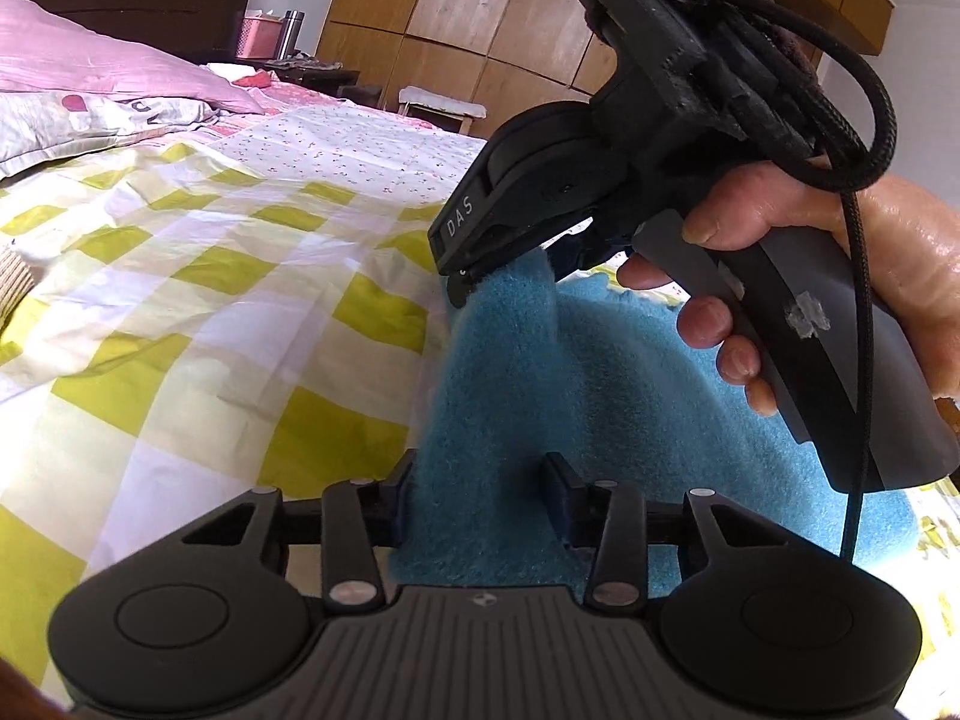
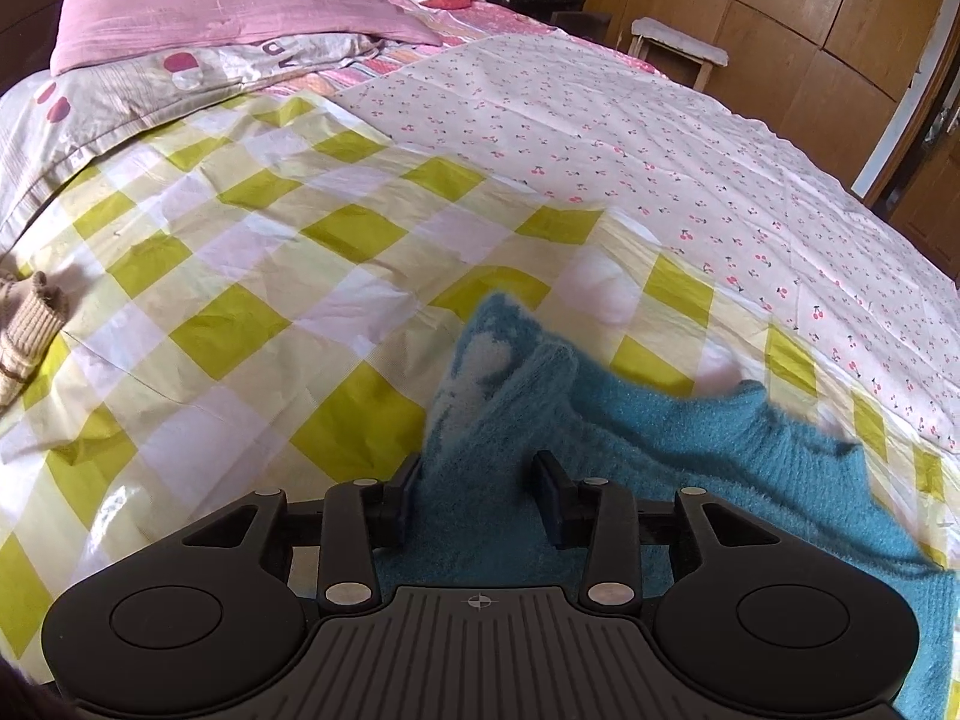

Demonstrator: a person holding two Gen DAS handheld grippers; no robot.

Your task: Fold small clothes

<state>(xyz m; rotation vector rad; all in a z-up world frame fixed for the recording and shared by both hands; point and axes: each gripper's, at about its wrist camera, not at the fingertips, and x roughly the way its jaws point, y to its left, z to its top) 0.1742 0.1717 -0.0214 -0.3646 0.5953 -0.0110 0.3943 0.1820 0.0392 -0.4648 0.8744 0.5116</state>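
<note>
Fleece, soft and light — the blue garment (image 2: 600, 420) lies on the bed (image 2: 300, 252) at 5 o'clock. Our left gripper (image 1: 480, 495) and right gripper (image 2: 477, 489) pinch its edge; we'd grip seams, since it stretches.

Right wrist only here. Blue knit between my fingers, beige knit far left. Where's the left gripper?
Observer: The left gripper is on the same blue knit, which fills the gap between its fingers. Yours is ahead of it and to its right.
Operator: Is my pinch lifting anything?
Observer: Yes. A ridge of fabric hangs from the right gripper, raised off the checked quilt.
Operator: Anything around my handle?
Observer: A black cable loops over the hand and drops past the handle.
</note>
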